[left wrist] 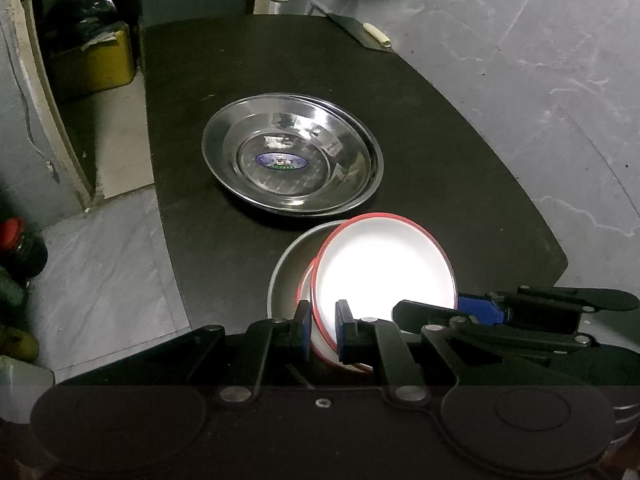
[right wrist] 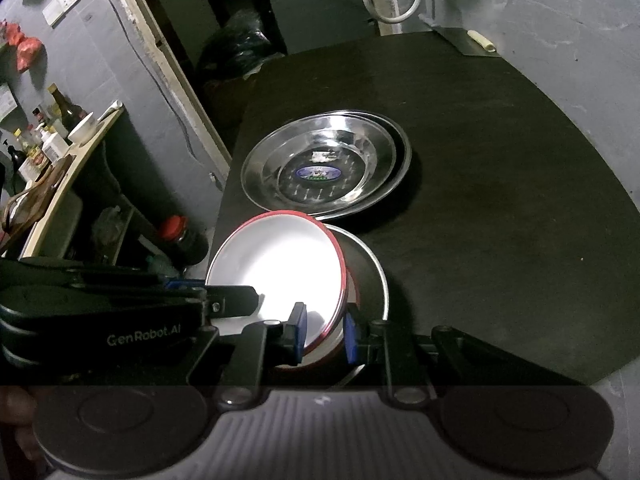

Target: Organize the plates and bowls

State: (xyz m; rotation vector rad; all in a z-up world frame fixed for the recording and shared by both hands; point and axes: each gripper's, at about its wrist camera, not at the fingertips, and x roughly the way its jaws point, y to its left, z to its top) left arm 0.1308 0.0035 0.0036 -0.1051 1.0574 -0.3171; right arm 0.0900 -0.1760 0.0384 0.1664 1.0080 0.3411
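Both grippers meet at one dish. Seen from its own wrist camera, the left gripper (left wrist: 323,330) has its blue-padded fingers (left wrist: 303,328) pinched on the near rim of the white, red-rimmed enamel plate (left wrist: 384,268), one pad on each face of the tilted wall. The right gripper (right wrist: 325,332) clamps the same plate (right wrist: 280,264) in the same way from the other side, its blue pads (right wrist: 350,336) closed over the red edge. Each tool reaches low and nearly level across the front of the other's view, black linkages spread wide behind the fingers.

The enamel plate is round, glossy and shallow, glaring white under the light, and it sits tilted inside a grey round metal pan (left wrist: 286,268), whose dull rim curves out from under it (right wrist: 376,276). Just beyond the enamel plate lies a stack of shiny round stainless steel plates (left wrist: 292,156), mirror-smooth, with a blue oval sticker (left wrist: 281,160) in the centre. All rest on a matte black table (left wrist: 460,168). Past the table are grey marbled tiles (left wrist: 560,60).
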